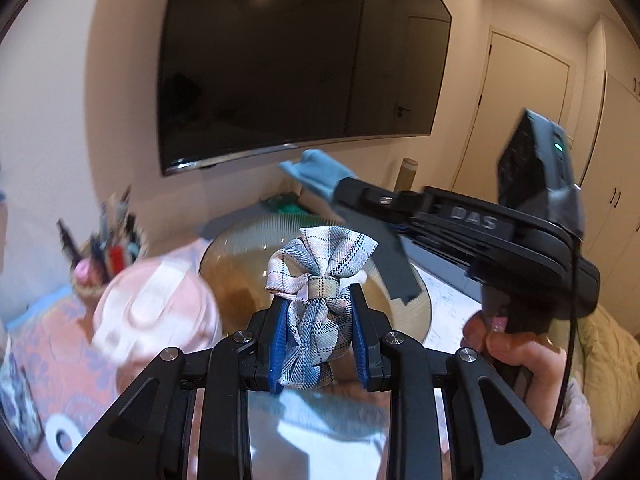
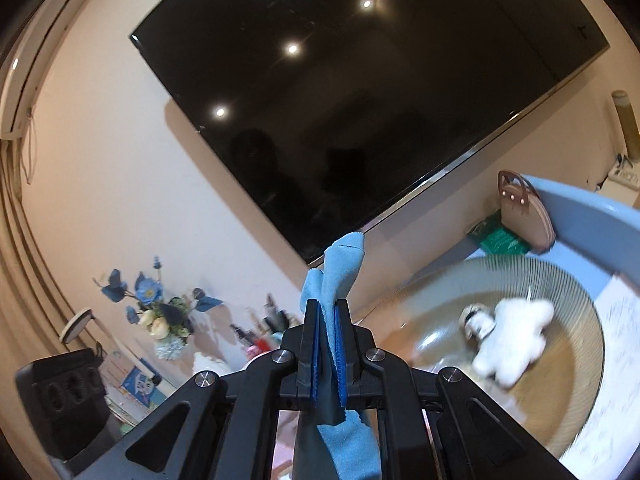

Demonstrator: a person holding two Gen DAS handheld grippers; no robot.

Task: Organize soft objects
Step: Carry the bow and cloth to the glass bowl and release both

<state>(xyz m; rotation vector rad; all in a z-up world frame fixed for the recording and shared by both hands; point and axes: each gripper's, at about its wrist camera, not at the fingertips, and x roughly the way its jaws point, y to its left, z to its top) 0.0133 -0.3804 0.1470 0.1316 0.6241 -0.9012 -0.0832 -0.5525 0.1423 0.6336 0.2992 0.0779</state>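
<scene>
Beneath a dark wall-mounted television (image 1: 296,60), the left gripper (image 1: 318,316) clamps a plaid fabric bow (image 1: 316,300) above a ribbed amber bowl (image 1: 416,304), beside a pink container (image 1: 156,312). The right gripper (image 2: 328,344), held in a hand (image 1: 516,348), pinches a light blue cloth (image 2: 340,272); a white plush toy (image 2: 508,336) lies in the bowl.

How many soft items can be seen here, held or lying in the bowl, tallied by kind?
Plaid fabric bow, held in the left tongs: 1
Blue cloth, held in the right tongs: 1
White plush toy, lying in the ribbed bowl: 1
Total: 3
</scene>
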